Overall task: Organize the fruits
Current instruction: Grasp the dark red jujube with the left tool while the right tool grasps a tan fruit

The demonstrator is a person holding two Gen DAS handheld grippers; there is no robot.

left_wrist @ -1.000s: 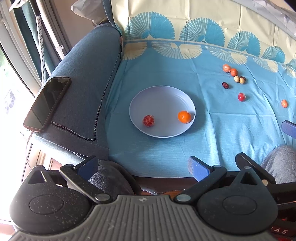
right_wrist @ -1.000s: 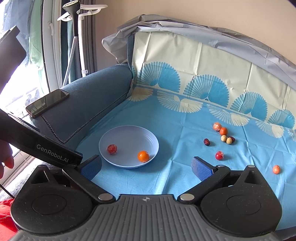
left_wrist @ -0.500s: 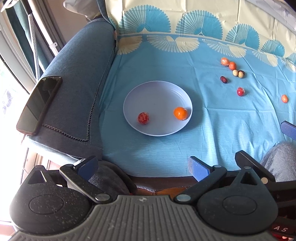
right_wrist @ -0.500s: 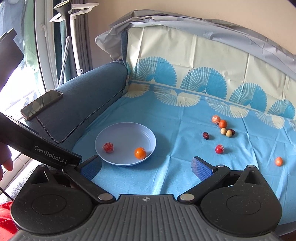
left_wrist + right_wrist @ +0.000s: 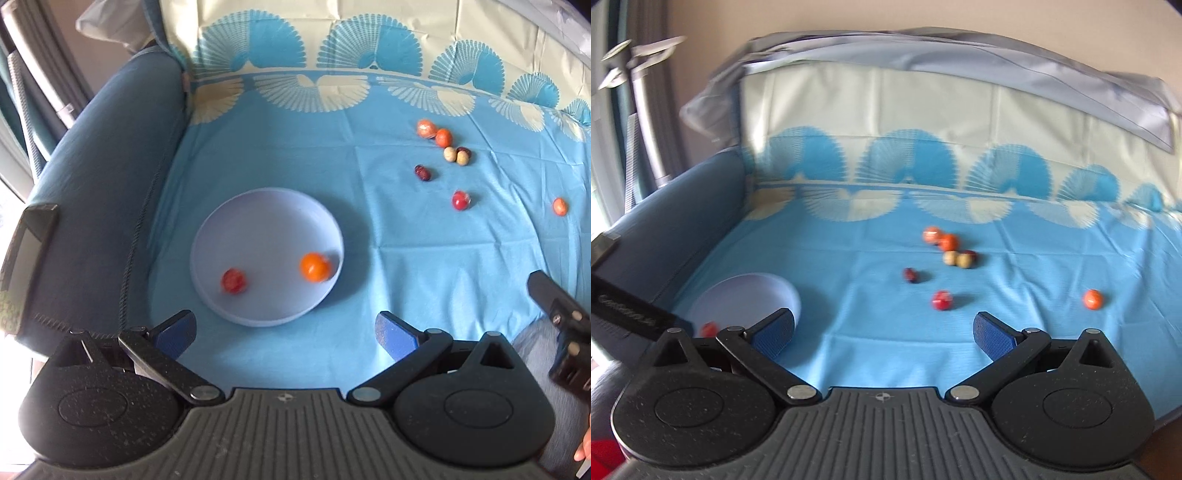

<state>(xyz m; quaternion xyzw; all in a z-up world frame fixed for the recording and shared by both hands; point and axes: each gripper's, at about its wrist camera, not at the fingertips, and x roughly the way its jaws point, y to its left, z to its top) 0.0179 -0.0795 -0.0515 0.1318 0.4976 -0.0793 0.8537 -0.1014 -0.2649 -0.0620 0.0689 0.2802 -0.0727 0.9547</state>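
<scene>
While both of my tools hover empty above the blue fan-patterned cloth [image 5: 424, 258] spread over the sofa seat, I judge the sorting only partly done: the pale lilac round plastic plate [image 5: 258, 221] holds just a mottled red fruit [image 5: 233, 280] and a round orange fruit [image 5: 314, 266], and the rest lie loose on the cloth well to the right of it. My left gripper [image 5: 284, 334] is spread wide with nothing between its blue pads, hanging just short of the plate's near rim. My right gripper [image 5: 884, 334] is likewise released and empty, aimed at the scattered fruit. Nearest ahead of it sits a small red round fruit [image 5: 942, 300]; a dark maroon oval fruit [image 5: 911, 275] lies just beyond, then a cluster of two orange-red fruits [image 5: 940, 238] beside two pale beige ones [image 5: 957, 259] with a dark red one touching them, and a lone orange fruit [image 5: 1092, 299] off to the right. The next move, I think, is to advance the right gripper over the red fruit, lower the fingers on either side, and close gently, since it looks ready to roll. White lettering runs along the black bar [image 5: 628, 308] of the other tool at the left of the right view, too blurred to read.
</scene>
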